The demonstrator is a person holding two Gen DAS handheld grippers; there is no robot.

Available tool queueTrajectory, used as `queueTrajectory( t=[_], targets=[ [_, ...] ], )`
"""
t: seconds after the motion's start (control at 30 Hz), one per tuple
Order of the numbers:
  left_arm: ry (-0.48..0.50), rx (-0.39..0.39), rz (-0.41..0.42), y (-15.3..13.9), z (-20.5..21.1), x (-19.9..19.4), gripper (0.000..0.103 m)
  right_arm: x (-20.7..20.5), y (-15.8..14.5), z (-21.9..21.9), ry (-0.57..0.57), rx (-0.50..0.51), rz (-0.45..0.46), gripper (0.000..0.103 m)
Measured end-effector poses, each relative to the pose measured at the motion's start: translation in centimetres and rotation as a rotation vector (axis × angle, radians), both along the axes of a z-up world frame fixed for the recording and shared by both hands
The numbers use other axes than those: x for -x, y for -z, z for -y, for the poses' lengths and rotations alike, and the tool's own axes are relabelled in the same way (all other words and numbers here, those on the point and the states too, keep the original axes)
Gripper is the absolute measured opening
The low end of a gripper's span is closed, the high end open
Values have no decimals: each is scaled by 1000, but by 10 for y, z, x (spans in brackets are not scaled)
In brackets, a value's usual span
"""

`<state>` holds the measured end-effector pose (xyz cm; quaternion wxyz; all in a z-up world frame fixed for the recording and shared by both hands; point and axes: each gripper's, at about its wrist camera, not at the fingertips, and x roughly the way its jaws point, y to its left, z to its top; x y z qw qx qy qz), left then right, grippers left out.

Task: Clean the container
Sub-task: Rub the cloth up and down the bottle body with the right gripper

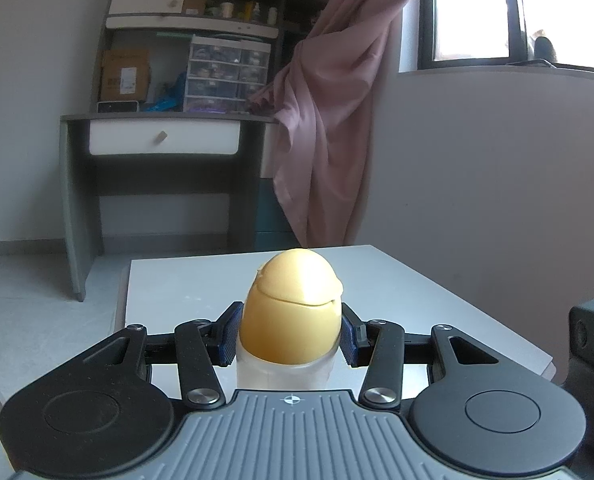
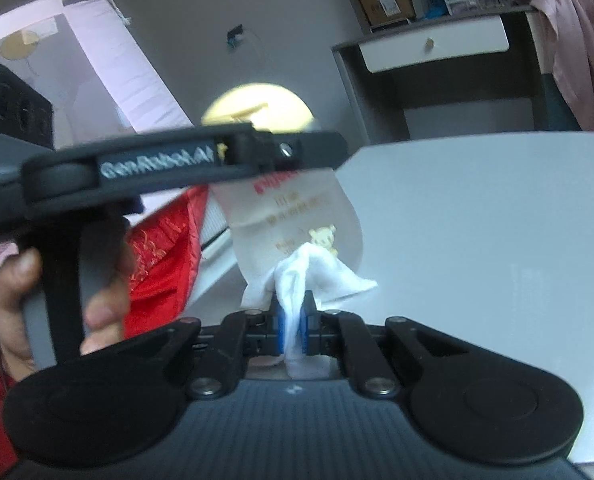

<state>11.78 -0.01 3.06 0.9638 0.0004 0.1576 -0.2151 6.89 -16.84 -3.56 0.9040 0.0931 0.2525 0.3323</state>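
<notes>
White tabletop (image 1: 417,300) lies bare around the yellow-capped translucent bottle (image 1: 293,312) pinched by the left gripper (image 1: 291,334), while the right gripper (image 2: 293,324) clamps a white cloth (image 2: 309,276) against it.

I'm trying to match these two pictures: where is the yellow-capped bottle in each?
Left wrist view: bottle low centre, clamped in the left tool.
Right wrist view: bottle centre, cap behind the black tool, a cloth at its base.
Shared landmark: the white drawer.
</notes>
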Motion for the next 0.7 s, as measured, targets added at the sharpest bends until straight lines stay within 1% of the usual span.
queueTrajectory(
  t=[0.2, 0.53, 0.7],
  targets=[
    [1, 2, -1, 0, -1, 2, 48, 2, -3, 0, 1, 2, 7, 8],
    [1, 3, -1, 0, -8, 2, 48, 13, -39, 17, 38, -39, 126, 8],
    [2, 3, 1, -1, -8, 3, 48, 8, -33, 16, 38, -29, 111, 8]
  ],
)
